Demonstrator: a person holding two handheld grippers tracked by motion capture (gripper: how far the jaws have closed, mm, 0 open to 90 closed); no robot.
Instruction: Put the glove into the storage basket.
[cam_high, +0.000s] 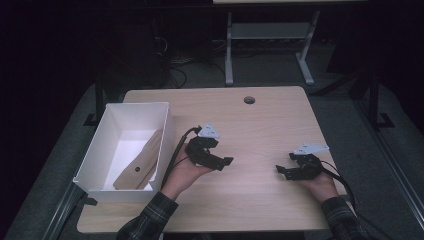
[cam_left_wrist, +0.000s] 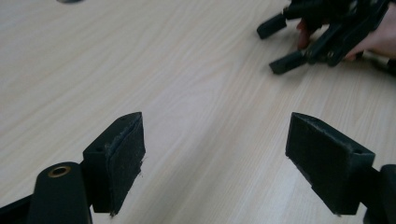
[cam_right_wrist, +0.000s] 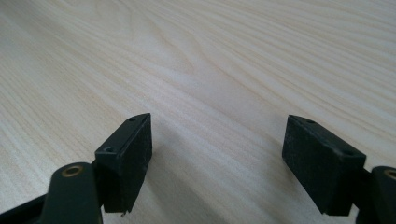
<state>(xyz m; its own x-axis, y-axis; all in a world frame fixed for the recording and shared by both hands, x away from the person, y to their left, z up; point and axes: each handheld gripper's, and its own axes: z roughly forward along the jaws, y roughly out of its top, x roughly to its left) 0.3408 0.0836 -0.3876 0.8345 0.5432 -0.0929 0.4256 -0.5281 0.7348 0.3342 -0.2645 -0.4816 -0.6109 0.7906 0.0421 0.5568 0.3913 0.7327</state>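
A dark room surrounds a pale wooden worktop (cam_high: 270, 120), with the legs of another table on the grey floor beyond it. A round cable hole (cam_high: 249, 100) sits near the worktop's far edge. At the left side of the worktop stands a white box (cam_high: 165, 125), open at the top, and a flat piece of brown wood (cam_high: 142, 162) with a small hole in it lies slanted inside, one end leaning up toward the box's right wall.

The left gripper (cam_high: 225, 162) is held just right of the box, low over the bare wood, with its fingers (cam_left_wrist: 123, 158) spread wide apart and nothing between them. A cable trails from it back toward the box and a grey plate sits on top. The right gripper (cam_high: 281, 171) is held near the right edge of the worktop, well apart from the left one and pointing toward it. Its fingers (cam_right_wrist: 128, 161) are also spread wide with only wood grain between them. In the left gripper view the right gripper (cam_left_wrist: 280, 44) shows at the upper right, held in a hand (cam_left_wrist: 378, 39). Plaid sleeves (cam_high: 150, 220) come in from the bottom.
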